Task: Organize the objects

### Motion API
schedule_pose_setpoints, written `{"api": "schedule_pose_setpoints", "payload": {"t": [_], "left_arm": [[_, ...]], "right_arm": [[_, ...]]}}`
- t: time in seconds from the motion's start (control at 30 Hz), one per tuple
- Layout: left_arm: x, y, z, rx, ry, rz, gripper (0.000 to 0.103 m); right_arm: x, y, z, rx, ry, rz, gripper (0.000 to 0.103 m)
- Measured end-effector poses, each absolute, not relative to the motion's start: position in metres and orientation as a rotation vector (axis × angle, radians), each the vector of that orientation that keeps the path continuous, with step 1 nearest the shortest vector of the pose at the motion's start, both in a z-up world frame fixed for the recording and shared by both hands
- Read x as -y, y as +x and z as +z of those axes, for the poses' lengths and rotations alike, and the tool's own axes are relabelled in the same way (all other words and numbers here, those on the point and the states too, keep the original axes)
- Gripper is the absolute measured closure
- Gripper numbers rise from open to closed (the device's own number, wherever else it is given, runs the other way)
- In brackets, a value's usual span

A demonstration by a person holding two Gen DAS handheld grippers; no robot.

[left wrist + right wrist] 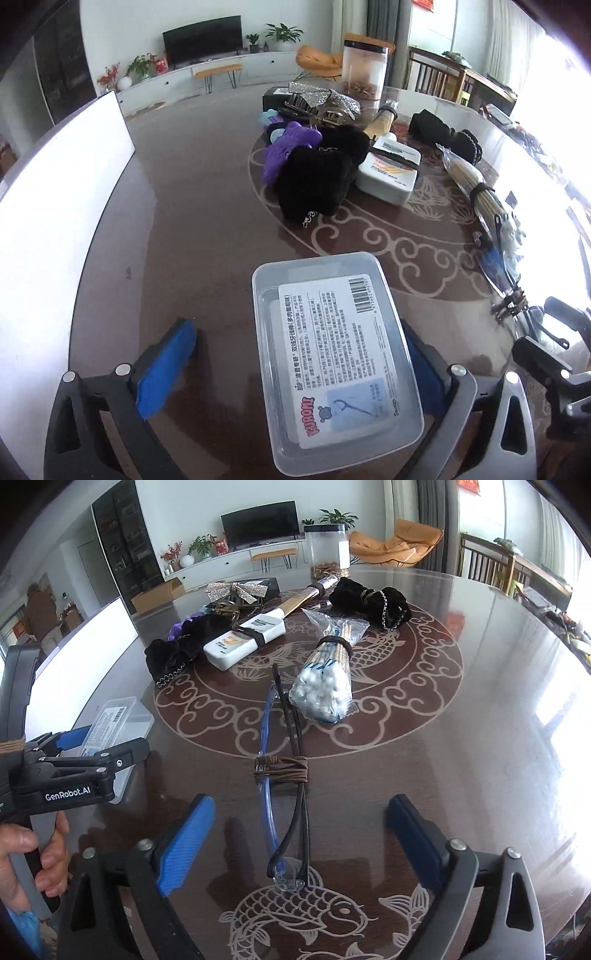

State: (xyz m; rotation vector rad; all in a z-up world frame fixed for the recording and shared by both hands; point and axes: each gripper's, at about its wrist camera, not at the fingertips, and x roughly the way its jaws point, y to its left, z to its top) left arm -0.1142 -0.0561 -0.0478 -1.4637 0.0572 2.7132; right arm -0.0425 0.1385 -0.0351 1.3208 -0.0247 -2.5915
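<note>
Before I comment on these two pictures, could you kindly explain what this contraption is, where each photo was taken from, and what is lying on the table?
No robot here: a person holds hand-operated tongs in each hand, each carrying a wide-angle camera. One picture looks along the left tongs, open around a clear plastic box of floss picks without squeezing it. The other looks along the right tongs, also open, with two pairs of glasses tied by brown cord lying between them, unheld. On the patterned table are also a bag of cotton swabs, a white bottle and black furry items.

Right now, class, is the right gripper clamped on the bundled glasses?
No: the right gripper stands open, its pads clear of the glasses lying on the table.
</note>
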Motion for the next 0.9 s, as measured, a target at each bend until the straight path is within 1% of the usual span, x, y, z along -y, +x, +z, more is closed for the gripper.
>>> {"api": "schedule_pose_setpoints", "payload": {"t": [0.07,0.17,0.2,0.33,0.9], "left_arm": [[0.055,-0.118,-0.048,-0.057,-1.459,2.716,0.000],[0.058,-0.111,-0.051,-0.054,-1.452,2.721,0.000],[0.058,-0.112,-0.051,-0.053,-1.450,2.722,0.000],[0.058,-0.091,-0.049,-0.053,-1.444,2.727,0.000],[0.058,-0.088,-0.048,-0.051,-1.445,2.729,0.000]], "right_arm": [[-0.134,-0.043,-0.037,-0.005,1.329,-2.588,0.000],[-0.120,-0.042,-0.041,-0.154,1.355,-2.612,0.000],[-0.117,-0.041,-0.042,-0.173,1.347,-2.608,0.000],[-0.117,-0.039,-0.042,-0.174,1.336,-2.611,0.000],[-0.118,-0.040,-0.041,-0.166,1.325,-2.624,0.000]]}}
